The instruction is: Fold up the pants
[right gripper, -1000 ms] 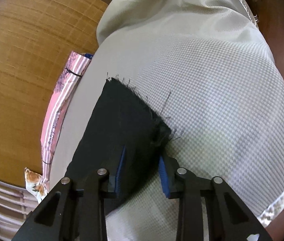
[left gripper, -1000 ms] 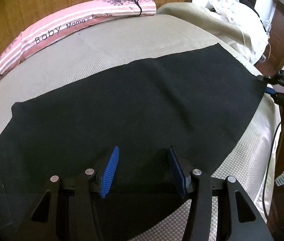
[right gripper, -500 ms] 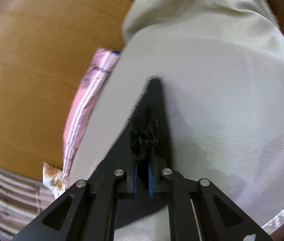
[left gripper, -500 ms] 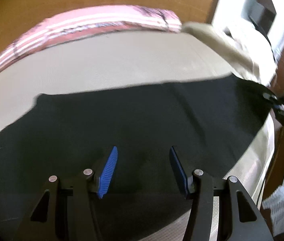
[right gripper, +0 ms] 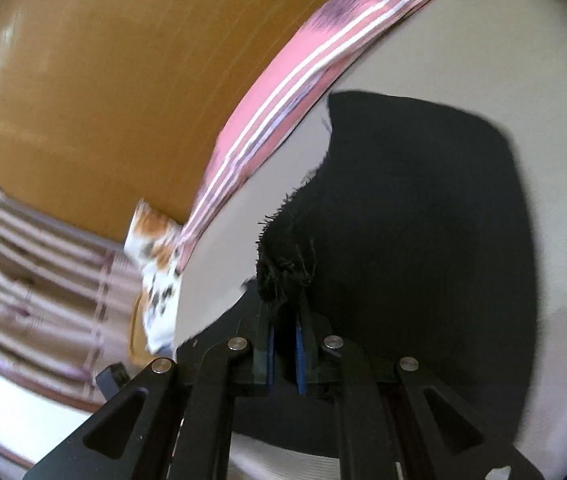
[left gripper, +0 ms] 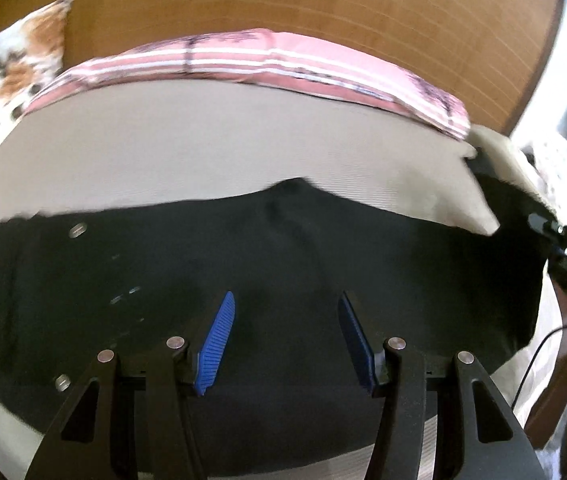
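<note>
I see the black pants (left gripper: 283, 256) spread on the beige bed (left gripper: 203, 140), my right gripper (right gripper: 283, 344) clenched on their frayed hem, my left gripper (left gripper: 287, 340) released above the near edge, and this soft, limp cloth should be taken at hems or corners.

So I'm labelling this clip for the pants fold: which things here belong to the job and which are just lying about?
In the job:
- black pants
- right gripper, jaws shut on the frayed hem
- left gripper, jaws open above the pants

Lying about:
- pink striped pillow
- spotted orange-and-white cloth
- beige bed cover, only the work surface
</note>
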Tool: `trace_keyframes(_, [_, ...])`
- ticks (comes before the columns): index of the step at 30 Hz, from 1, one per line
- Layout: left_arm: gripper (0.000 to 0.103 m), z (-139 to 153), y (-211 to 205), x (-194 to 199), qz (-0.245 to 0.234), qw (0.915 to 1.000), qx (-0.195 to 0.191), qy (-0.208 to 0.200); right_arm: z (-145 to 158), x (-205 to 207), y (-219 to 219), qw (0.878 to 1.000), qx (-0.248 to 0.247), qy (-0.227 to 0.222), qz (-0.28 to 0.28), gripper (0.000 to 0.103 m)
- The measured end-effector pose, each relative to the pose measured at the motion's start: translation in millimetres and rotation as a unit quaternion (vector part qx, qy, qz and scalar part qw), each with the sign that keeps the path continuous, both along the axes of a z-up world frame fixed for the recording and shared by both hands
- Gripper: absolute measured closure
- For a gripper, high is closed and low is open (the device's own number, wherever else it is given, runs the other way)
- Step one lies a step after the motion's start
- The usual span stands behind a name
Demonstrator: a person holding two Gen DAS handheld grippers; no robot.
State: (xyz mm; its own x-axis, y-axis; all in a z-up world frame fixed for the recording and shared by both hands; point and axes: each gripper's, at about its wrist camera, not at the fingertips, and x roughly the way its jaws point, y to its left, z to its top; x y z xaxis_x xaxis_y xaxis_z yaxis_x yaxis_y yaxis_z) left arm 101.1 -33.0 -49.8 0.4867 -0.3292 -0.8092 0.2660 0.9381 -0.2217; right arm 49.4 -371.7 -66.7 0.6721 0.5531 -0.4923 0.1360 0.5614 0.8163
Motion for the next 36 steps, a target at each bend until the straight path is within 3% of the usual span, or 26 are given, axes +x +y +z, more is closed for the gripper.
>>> trace_keyframes(7, [0.048, -8, 44, -11, 0.036, 0.9989, -0.027, 0.013, -29, 31, 110, 0.992, -0.015, 0.026, 0.120, 0.094])
trace_keyframes(9, [0.048, -8, 48, -13, 0.038, 0.9986, -0.034, 0.013, -40, 27, 138, 0.986, -0.047, 0.040, 0.154, 0.094])
trace_keyframes(16, [0.048, -9, 53, -13, 0.027, 0.9974, -0.063, 0.024, -64, 15, 174, 0.967, -0.121, 0.079, 0.212, 0.092])
trace_keyframes(19, [0.048, -10, 51, -11, 0.017, 0.9968, -0.070, 0.034, -63, 12, 179, 0.961, -0.149, 0.076, 0.221, 0.084])
trace_keyframes(21, [0.048, -10, 50, -10, 0.010, 0.9958, -0.079, 0.044, -60, 11, 183, 0.958, -0.155, 0.080, 0.229, 0.064])
trace_keyframes(27, [0.048, -11, 39, -11, -0.026, 0.9866, -0.129, 0.095, -24, -10, 146, 0.973, -0.145, 0.045, 0.171, 0.052])
trace_keyframes(32, [0.048, -22, 24, -10, -0.048, 0.9711, -0.167, 0.164, -13, -27, 105, 0.984, -0.137, 0.045, 0.100, 0.051])
trace_keyframes(36, [0.049, -36, 12, -7, -0.046, 0.9613, -0.167, 0.214, -14, -35, 87, 0.989, -0.122, 0.049, 0.065, 0.051])
